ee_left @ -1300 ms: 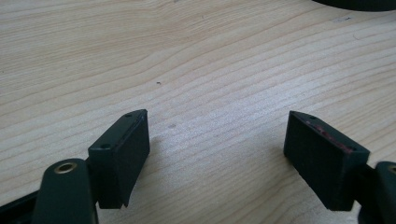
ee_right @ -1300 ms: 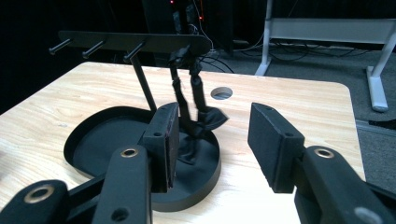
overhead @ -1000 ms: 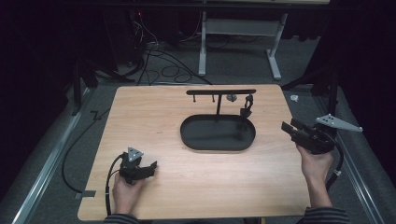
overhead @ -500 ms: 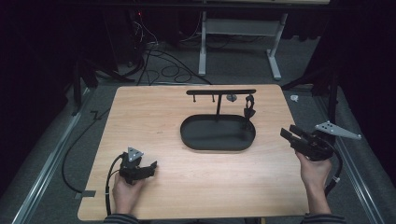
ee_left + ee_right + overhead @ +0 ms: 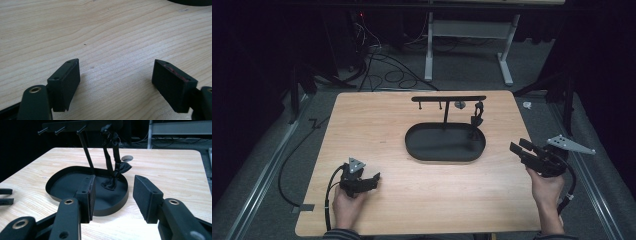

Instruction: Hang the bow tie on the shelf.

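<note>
The black strap [image 5: 476,117] is hanging from the stand [image 5: 445,107] into the oval tray [image 5: 417,150] mid-tabletop [image 5: 362,120]. Left gripper [image 5: 373,179] at 7 o'clock and right gripper [image 5: 518,148] at 4 o'clock are both gaping, empty.

We find no readable text, labels, brands, numbers or signs on anything here; no surface carries legible markings.

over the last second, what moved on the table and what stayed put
The right gripper has drawn back from beside the black tray toward the person's side of the table, near its right edge, fingers open and empty. Nothing was taken hold of or let go. The left gripper, the tray, and the dark strap hanging from the stand stayed as they were.
</note>
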Motion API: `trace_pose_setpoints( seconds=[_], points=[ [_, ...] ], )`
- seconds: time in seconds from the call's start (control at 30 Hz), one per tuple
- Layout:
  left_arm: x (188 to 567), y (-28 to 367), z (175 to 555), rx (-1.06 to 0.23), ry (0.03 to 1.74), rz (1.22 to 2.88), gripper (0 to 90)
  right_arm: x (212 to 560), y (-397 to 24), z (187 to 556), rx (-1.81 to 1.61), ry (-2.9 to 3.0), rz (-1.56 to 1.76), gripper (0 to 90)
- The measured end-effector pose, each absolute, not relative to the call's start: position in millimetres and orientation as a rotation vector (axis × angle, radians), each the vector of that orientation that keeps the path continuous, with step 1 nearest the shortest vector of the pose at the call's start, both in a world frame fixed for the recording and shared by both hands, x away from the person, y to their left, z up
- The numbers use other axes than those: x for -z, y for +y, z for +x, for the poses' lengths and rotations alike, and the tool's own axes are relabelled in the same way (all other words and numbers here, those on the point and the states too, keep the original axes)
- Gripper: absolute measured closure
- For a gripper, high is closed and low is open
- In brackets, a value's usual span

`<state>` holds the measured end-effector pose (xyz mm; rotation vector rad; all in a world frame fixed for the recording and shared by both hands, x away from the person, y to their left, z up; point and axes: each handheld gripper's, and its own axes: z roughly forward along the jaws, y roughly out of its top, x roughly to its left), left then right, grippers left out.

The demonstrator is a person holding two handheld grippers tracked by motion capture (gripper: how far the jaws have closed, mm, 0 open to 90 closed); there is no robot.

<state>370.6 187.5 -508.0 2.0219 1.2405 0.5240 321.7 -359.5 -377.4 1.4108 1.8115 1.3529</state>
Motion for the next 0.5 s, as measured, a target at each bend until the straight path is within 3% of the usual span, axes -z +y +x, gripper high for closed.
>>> trace_pose_setpoints(
  seconds=[0.5],
  points=[
    [507.9,187.4,370.6,-0.524,1.241,2.022,23.1,389.1,-358.4,319.6,-1.366,1.820,1.429,54.3]
  ],
)
